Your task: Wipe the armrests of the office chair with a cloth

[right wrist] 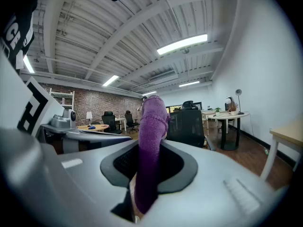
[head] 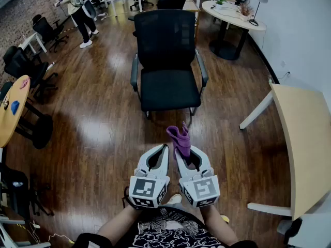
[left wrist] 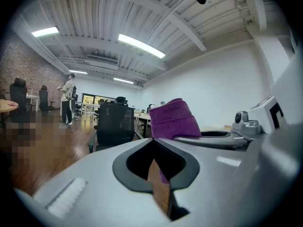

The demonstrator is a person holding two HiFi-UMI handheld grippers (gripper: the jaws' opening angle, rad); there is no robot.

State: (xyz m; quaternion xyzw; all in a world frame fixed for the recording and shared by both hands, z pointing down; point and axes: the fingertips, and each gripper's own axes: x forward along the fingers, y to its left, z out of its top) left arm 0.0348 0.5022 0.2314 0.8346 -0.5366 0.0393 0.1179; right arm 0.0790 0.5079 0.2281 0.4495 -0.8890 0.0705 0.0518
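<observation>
A black office chair (head: 168, 61) faces me on the wood floor, its two armrests, one at the left (head: 134, 72) and one at the right (head: 201, 67), bare. My right gripper (head: 179, 148) is shut on a purple cloth (head: 179, 137), which sticks up from between its jaws; the cloth (right wrist: 150, 145) fills the middle of the right gripper view. Beside it, my left gripper (head: 165, 147) is shut with nothing in it. Both grippers are held close to my body, well short of the chair. From the left gripper view the chair (left wrist: 113, 124) shows far off, behind the cloth (left wrist: 174, 119).
A light wooden table (head: 306, 143) stands at the right, a round white table (head: 231, 15) with a lamp at the back right. Black chairs (head: 23, 68) and a round wooden table (head: 11, 110) line the left. A person (head: 80, 9) stands far back left.
</observation>
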